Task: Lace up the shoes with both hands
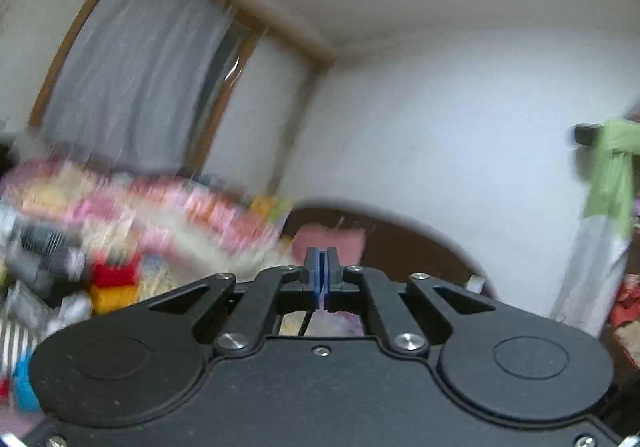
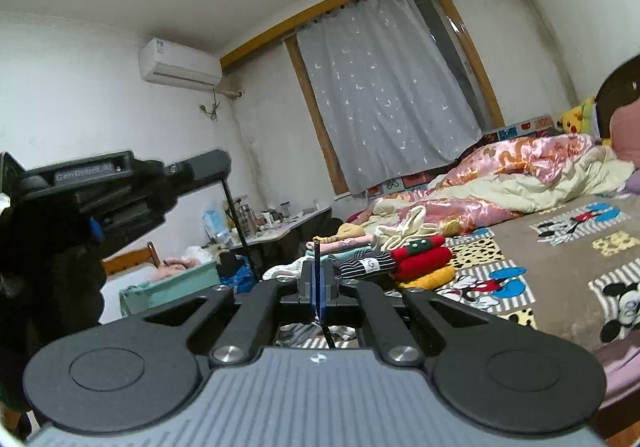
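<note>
My right gripper (image 2: 319,265) is shut on a thin dark shoelace (image 2: 317,251). The lace's stiff tip sticks straight up above the blue pads, and the rest runs down behind the fingers. No shoe shows in either view. In the blurred left wrist view my left gripper (image 1: 322,251) is shut, blue pads together. A thin dark strand (image 1: 306,321) shows below its fingers; I cannot tell whether it is pinched. In the right wrist view the left gripper (image 2: 216,163) appears at the left, held in a dark-sleeved hand and pointing right and slightly upward.
A bed with a cartoon-print blanket (image 2: 560,259) fills the right side, with a pile of folded clothes (image 2: 420,259) and a pink quilt (image 2: 500,167) on it. A cluttered desk (image 2: 276,225) and a green crate (image 2: 176,283) stand at the left. A curtained window (image 2: 384,95) lies ahead.
</note>
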`<state>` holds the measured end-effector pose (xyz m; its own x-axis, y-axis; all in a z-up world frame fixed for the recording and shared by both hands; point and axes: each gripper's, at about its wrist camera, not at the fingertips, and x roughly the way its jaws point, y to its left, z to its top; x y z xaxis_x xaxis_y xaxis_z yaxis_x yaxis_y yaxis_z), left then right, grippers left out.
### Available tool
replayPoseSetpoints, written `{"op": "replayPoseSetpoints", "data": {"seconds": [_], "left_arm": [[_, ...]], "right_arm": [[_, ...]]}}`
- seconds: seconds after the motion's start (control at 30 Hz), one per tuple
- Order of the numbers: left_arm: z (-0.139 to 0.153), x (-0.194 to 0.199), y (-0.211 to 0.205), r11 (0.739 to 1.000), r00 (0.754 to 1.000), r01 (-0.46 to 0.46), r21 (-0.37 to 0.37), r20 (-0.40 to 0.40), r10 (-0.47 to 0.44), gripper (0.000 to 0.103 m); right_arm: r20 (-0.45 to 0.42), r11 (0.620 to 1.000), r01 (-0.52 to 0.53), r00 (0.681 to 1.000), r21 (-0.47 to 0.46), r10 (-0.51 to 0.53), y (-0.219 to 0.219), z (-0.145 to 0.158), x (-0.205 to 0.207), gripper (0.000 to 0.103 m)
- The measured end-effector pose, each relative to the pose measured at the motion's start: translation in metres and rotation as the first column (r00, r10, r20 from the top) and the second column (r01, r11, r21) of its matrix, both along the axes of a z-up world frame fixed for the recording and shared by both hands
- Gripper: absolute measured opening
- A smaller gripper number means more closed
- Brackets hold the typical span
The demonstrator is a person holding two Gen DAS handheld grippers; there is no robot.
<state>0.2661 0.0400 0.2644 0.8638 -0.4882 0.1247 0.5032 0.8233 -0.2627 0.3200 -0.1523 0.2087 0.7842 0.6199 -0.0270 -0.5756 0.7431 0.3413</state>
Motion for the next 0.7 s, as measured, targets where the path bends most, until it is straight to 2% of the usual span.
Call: {"op": "replayPoseSetpoints", "data": {"seconds": [0.07,0.17,0.23,0.37,0.43,0.7], "left_arm": [[-0.012,0.017,-0.003,1.000,0.996,-0.008,0.027,-0.089,0.010,0.000],[-0.022,0.012,-0.001,1.000,0.997,-0.002,0.014,-0.072,0.003,0.000],[-0.035,0.023,-0.002,0.999,0.991,-0.010,0.036,-0.131,0.015,0.000],[-0.052,0.021,-0.004,0.999,0.989,0.000,0.038,-0.149,0.005,0.000],[-0.047,0.017,-0.005,0.999,0.990,0.005,0.037,-0.138,0.000,0.000],[-0.023,-0.002,-0.003,0.999,0.997,0.008,0.037,-0.081,-0.005,0.000]], "right_arm": [[0.002,1.000,0.009,1.000,-0.009,-0.009,0.000,-0.001,0.001,0.004],[-0.005,1.000,0.000,1.000,0.023,0.000,-0.002,-0.001,0.000,0.004],[0.003,1.000,-0.003,1.000,0.018,0.003,-0.001,0.001,0.000,0.004],[0.034,1.000,-0.013,0.999,0.023,0.013,0.001,0.011,-0.005,0.004],[0.061,1.000,-0.005,0.998,0.014,0.005,0.003,0.018,-0.008,0.004],[0.082,1.000,-0.010,0.997,0.019,0.008,0.008,0.026,-0.010,0.004]]}}
